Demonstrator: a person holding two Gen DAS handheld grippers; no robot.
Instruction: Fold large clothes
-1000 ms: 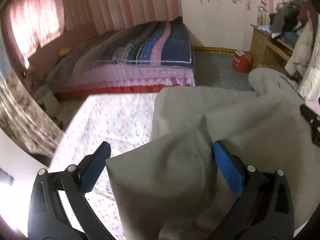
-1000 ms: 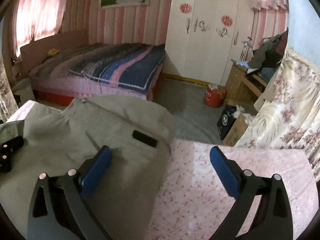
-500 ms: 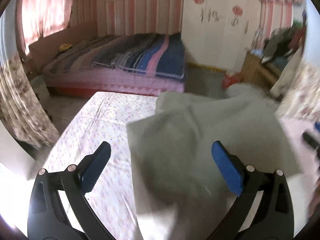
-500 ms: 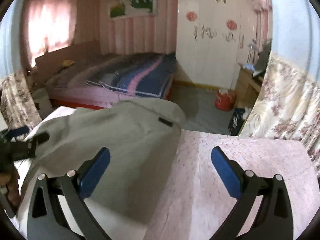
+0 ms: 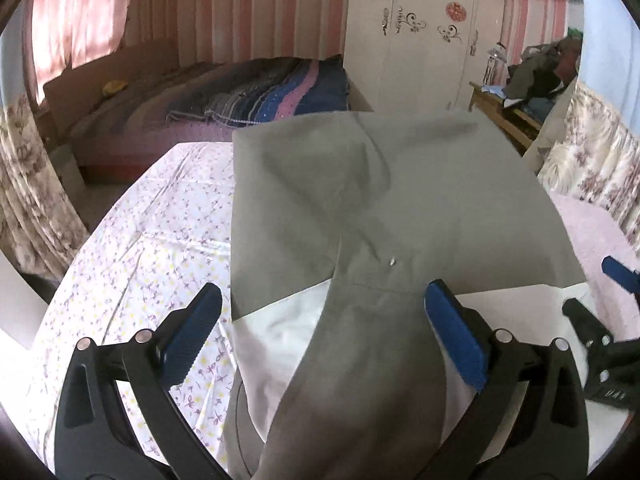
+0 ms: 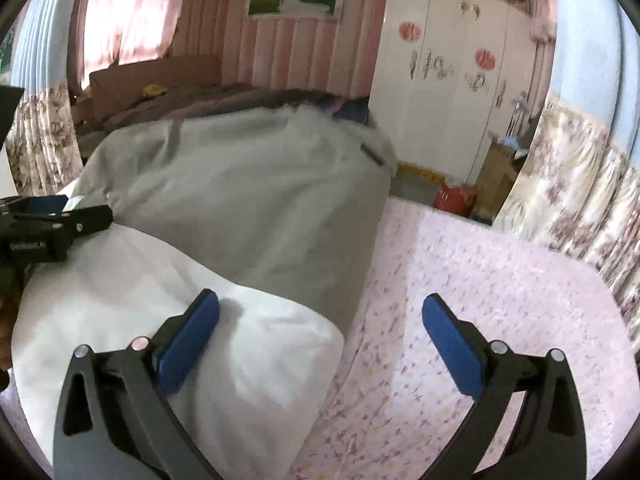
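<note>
A large grey garment (image 5: 400,184) lies spread on the floral sheet (image 5: 152,240), with its white lining (image 5: 280,332) showing at the near side. A grey strip of it runs toward me between the wide-apart fingers of my left gripper (image 5: 322,300), which is open and grips nothing. My right gripper (image 6: 320,306) is open too, above the right edge of the garment (image 6: 248,184); its left finger hangs over the white lining (image 6: 120,300), its right finger over the sheet (image 6: 500,280). Each gripper shows at the edge of the other's view.
Beyond the sheet stands a bed with a striped blanket (image 5: 260,92), and behind it a white wardrobe (image 5: 420,40). A wooden desk piled with clothes (image 5: 520,92) is at the right. A red container (image 6: 456,200) sits on the floor. Floral curtains (image 6: 580,208) hang at both sides.
Both views have drawn back and risen from the garment. The grey cloth now lies flatter, and its white lining has come into view. Both grippers stayed open.
</note>
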